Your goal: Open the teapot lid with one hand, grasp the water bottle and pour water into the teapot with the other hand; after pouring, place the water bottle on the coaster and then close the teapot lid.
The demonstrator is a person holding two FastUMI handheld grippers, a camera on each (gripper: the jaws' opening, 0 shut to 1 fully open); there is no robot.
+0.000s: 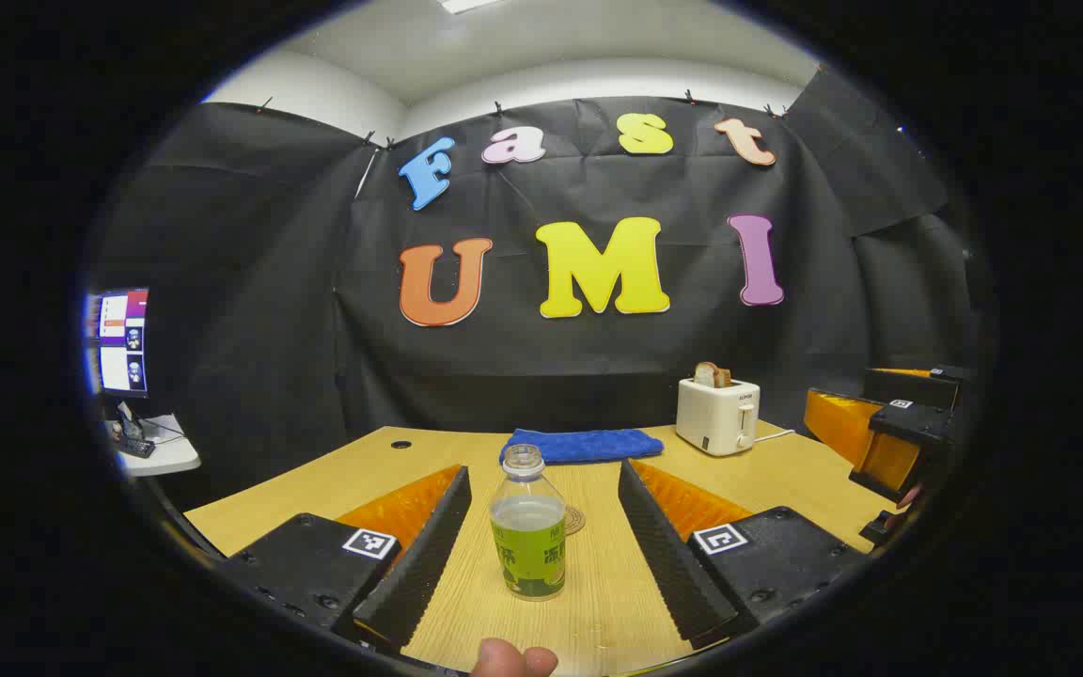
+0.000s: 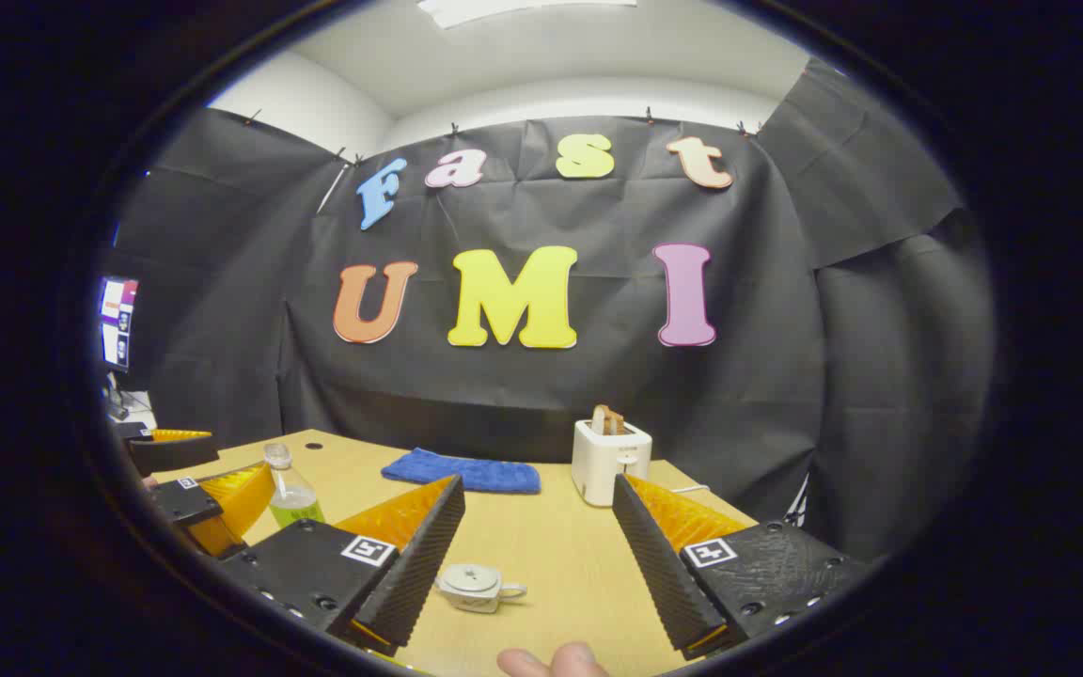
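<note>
Left gripper view, left tool (image 1: 541, 536) wide open, flanking water bottle (image 1: 528, 536)

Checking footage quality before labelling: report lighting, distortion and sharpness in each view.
Left gripper view: even overhead light, water bottle sharp, faint shadows, fisheye bending the table edge. Right gripper view: same soft light, teapot crisp but small, booth walls curve outward, no glare.

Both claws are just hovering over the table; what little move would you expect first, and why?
Probably the right gripper dips to the teapot, whose lid is on and which lies low between its open fingers. The left gripper is open astride the uncapped water bottle, not touching it; pouring needs the lid off.
</note>
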